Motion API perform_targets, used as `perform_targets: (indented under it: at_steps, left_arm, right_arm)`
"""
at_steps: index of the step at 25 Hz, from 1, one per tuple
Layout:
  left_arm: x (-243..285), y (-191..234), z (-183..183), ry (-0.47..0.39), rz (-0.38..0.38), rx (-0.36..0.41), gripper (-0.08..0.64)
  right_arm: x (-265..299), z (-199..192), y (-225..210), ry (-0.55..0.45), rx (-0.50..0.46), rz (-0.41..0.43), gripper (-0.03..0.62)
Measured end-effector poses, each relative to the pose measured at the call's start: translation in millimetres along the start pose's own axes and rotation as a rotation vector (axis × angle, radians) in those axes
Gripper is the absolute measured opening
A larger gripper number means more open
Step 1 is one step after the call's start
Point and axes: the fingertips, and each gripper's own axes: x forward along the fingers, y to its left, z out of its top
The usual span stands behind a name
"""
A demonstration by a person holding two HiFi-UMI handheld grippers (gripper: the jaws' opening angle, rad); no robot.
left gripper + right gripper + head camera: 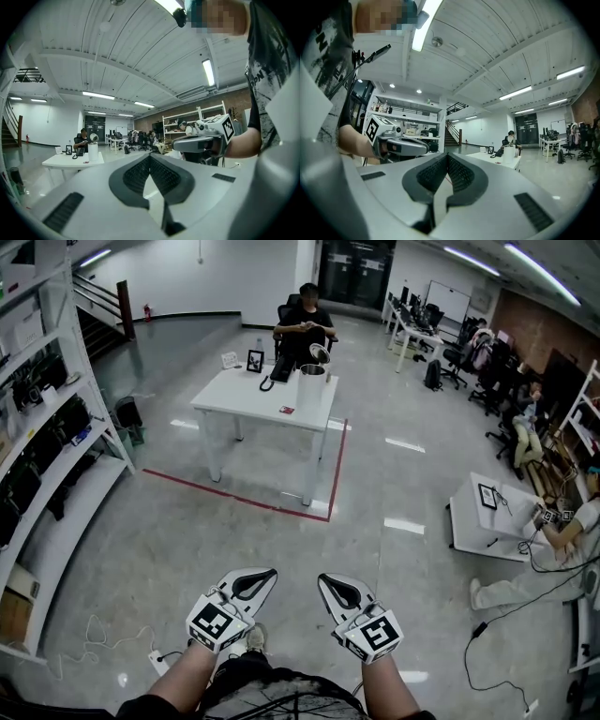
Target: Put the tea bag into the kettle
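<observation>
**Task not begun: both tools shut and empty, well apart from the tabletop.**

We find no step of the task done. On the white tabletop (234, 395) across the floor lies a small red item that we judge to be the tea bag (287, 410), though it is too small to confirm. It sits near the front edge, apart from the kettle (311, 382), which stands behind it and slightly to the right, with its lid apparently tipped up. The approach, the pick-up and the drop into the kettle are all left to do. The left tool (269, 574) has its jaws together, with nothing between them and touching nothing. The right tool (324, 578) is likewise fully closed and empty. Both are held low in front of the person, side by side, pointing toward the tabletop.
</observation>
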Motion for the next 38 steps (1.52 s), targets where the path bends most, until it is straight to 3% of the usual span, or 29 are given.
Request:
perform_targets:
  at_steps: [17,25,38]
  left_arm:
    - [38,141,-9,0.017,-0.064,-0.023,0.009]
    - [46,193,-15,0.004,-0.101,-0.018,0.008]
    - [50,254,-29,0.000,-0.092,-0.065,0.008]
  right_arm:
    - [126,4,-60,0.017,0.018,-0.078,0.009]
    - [182,8,-75,0.005,0.034,-0.094,0.010]
    - [244,1,-93,0.027,0.055,-0.079,0.009]
